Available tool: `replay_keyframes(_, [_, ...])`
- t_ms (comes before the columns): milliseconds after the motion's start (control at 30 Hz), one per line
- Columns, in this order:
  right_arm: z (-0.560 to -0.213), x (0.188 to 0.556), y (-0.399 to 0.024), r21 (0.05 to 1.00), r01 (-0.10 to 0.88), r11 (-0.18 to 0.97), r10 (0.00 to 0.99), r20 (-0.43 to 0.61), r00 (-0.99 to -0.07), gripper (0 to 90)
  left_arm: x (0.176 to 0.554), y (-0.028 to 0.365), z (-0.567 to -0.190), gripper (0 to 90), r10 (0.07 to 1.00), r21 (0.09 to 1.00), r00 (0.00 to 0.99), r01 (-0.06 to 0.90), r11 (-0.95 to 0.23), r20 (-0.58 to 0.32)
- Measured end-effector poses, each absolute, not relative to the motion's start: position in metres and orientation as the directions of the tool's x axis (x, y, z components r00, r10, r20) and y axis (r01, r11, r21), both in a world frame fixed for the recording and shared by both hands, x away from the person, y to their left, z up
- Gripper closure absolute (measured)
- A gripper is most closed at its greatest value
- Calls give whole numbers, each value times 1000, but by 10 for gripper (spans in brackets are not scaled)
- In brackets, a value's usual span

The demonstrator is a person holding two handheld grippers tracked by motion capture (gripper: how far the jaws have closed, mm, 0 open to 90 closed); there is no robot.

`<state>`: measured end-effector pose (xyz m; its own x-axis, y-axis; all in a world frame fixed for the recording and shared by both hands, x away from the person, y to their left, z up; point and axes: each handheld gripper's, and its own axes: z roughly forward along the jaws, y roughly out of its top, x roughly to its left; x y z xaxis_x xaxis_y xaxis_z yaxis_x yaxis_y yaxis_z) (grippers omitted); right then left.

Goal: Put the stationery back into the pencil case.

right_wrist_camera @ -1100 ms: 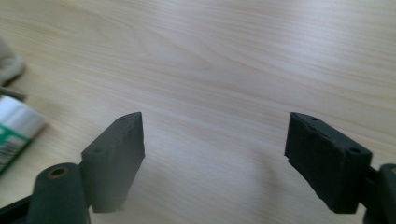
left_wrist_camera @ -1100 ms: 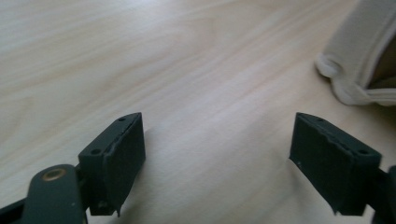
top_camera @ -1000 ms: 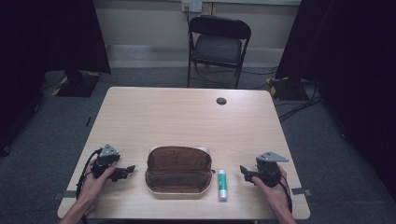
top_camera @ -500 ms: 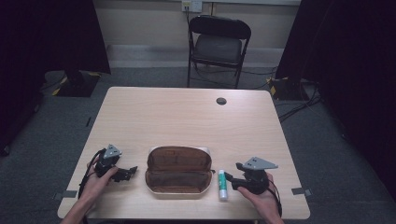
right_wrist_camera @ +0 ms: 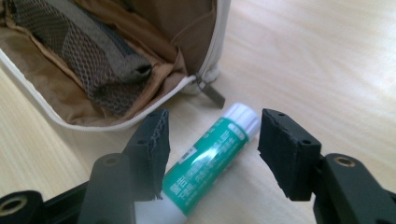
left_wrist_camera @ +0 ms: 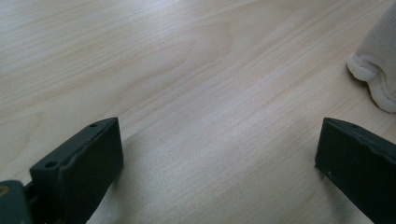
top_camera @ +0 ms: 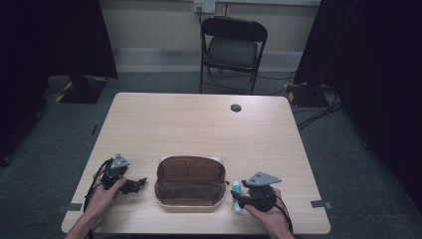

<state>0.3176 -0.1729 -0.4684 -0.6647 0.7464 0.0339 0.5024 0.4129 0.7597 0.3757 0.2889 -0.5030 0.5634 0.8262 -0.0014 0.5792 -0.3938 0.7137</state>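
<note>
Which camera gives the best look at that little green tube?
The right gripper view: the green tube lies close up between the open jaws, with its white cap and printed label plain. The high view shows it as a small sliver beside the open pouch, by the right gripper.

Tabletop (top_camera: 199, 124): pale wood-grain laminate, smooth, low sheen. Pouch (top_camera: 189, 180) near the front edge: brown cloth lining, grey mesh pocket (right_wrist_camera: 93, 56) inside, cream piping, small metal zip pull (right_wrist_camera: 211, 93). Glue stick (right_wrist_camera: 210, 154): glossy green plastic label, white plastic cap. Right gripper (right_wrist_camera: 210, 149) pads: matt black, rough foam-like faces. Left gripper (left_wrist_camera: 217, 163) jaws: matt black plastic. Pouch outside (left_wrist_camera: 378, 60): cream, soft woven cloth.
</note>
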Motion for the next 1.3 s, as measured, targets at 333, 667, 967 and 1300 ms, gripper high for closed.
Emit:
replay_keyframes(333, [-481, 321, -175, 720, 541, 435, 765, 21, -644, 452, 376, 289, -503, 0, 822, 712, 569, 577, -399, 0])
replay_keyframes(667, [-484, 329, -186, 703, 574, 419, 797, 18, -604, 580, 376, 289, -503, 0, 822, 712, 569, 577, -399, 0])
replay_keyframes(967, [-484, 330, -192, 688, 596, 415, 808, 24, -589, 595, 376, 289, -503, 0, 823, 712, 569, 577, -399, 0])
replay_keyframes(1300, [-485, 328, -191, 666, 601, 441, 810, -8, -586, 610, 376, 289, -503, 0, 822, 712, 569, 578, -400, 0])
